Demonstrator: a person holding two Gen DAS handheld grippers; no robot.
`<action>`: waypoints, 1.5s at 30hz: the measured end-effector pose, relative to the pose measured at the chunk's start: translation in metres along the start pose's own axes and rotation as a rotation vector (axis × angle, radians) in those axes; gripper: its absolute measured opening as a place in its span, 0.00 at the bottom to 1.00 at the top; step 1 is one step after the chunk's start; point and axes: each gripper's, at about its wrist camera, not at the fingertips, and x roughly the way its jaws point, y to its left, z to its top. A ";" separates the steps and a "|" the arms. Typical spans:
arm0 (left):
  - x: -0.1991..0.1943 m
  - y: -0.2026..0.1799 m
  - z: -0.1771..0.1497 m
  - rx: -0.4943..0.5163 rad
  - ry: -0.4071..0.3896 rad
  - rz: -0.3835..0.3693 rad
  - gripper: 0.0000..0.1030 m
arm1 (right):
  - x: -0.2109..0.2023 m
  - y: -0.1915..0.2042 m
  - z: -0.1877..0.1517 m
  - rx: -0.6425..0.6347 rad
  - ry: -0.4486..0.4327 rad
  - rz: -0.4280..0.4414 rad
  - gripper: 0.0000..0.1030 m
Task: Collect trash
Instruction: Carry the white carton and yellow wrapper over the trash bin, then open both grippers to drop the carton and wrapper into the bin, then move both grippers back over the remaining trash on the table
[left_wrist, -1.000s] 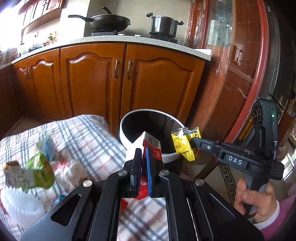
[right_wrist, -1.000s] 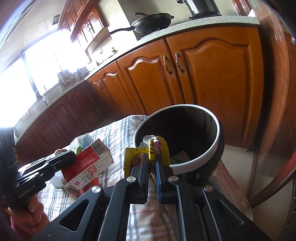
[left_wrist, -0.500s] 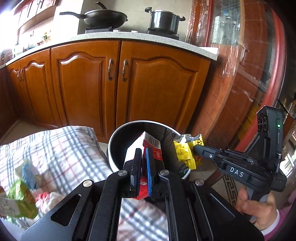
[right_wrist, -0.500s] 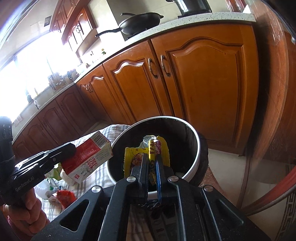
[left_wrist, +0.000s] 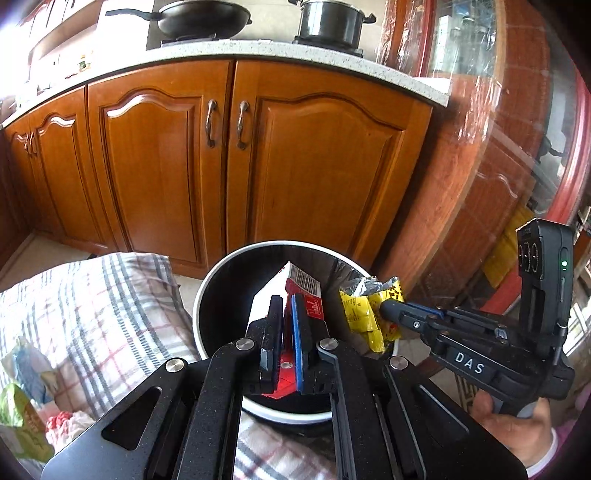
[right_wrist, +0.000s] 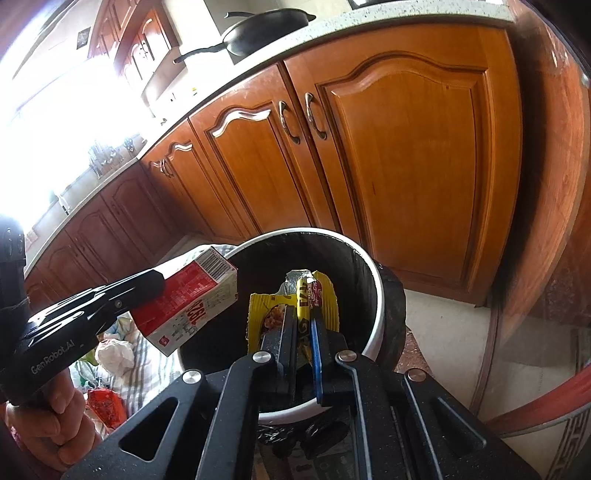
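Two pieces of trash were held over the open mouth of the bin (left_wrist: 207, 291), neither yet let go. The left tongs (left_wrist: 284, 314) were clamped on a red and white carton (right_wrist: 192, 299), which hung above the bin's near-left rim. The right tongs (right_wrist: 301, 317) were clamped on a crumpled yellow wrapper (right_wrist: 325, 295), held above the bin's dark inside. On the checked cloth (left_wrist: 110, 306) covering the surface beside the bin, several pieces were left to be collected: a green packet (left_wrist: 18, 417), a white crumpled bag (right_wrist: 114, 350) and a red wrapper (right_wrist: 105, 404) (others may be hidden). The task was judged to be partly done. Both tongs were angled downward toward the bin, each gripped from below by a hand (left_wrist: 517, 432).
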 end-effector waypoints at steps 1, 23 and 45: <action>0.003 0.000 0.000 -0.002 0.009 -0.003 0.05 | 0.001 -0.001 0.000 0.004 0.003 0.003 0.12; -0.064 0.034 -0.049 -0.125 -0.035 0.080 0.68 | -0.027 0.016 -0.020 0.039 -0.050 0.069 0.88; -0.182 0.098 -0.157 -0.261 -0.065 0.235 0.73 | -0.039 0.106 -0.100 -0.019 0.048 0.190 0.90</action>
